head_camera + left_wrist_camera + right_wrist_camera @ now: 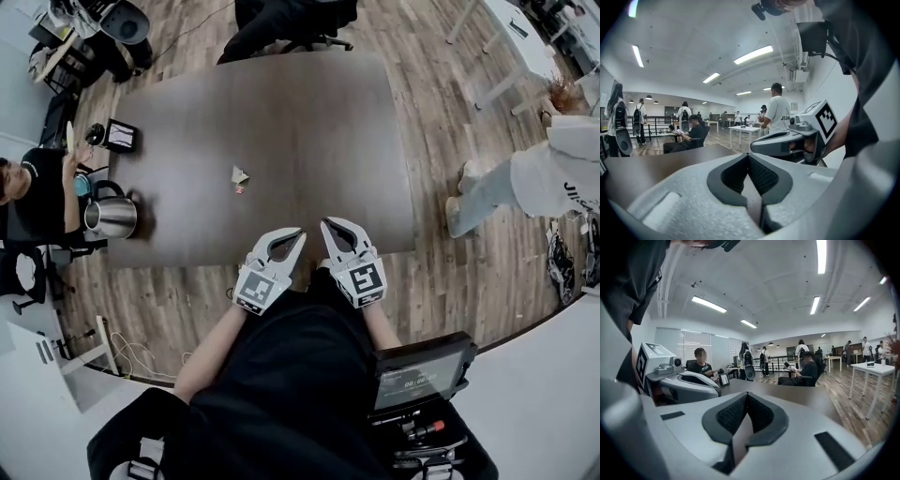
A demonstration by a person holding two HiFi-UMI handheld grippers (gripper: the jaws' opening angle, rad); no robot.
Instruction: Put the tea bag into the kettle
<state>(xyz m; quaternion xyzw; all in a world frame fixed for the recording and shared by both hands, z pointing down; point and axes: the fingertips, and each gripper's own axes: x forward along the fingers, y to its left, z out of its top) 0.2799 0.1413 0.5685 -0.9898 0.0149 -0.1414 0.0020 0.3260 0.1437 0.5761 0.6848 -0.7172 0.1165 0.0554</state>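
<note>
**Rest posture: 2 closed, empty grippers; tea bag not yet picked up**

1. The left gripper (292, 238) has its jaws brought fully together, pad against pad, with nothing between them. It hangs at the near edge of the desk (309, 122), tipped slightly downward.

2. The right gripper (333, 231) is in the same condition: jaws fully together and empty. It sits just beside the left gripper, and the 2 tips angle toward each other. This drawn-back, closed posture reads as a rest position, so the task appears to be at its start. Whichever gripper makes the pickup must first open its jaws.

3. The tea bag (240, 176) lies flat on the bare desk near its middle, ahead of the grippers and slightly to their left, well apart from both. Nothing stands close to it, so the approach looks free from any side. It is thin and light, so a low pinch is probably needed.

4. The kettle (111, 217) stands upright at the left edge of the desk, well apart from the tea bag, next to a seated person (37, 192). Whether its lid is open cannot be told. The carry will run leftward across open desk
</note>
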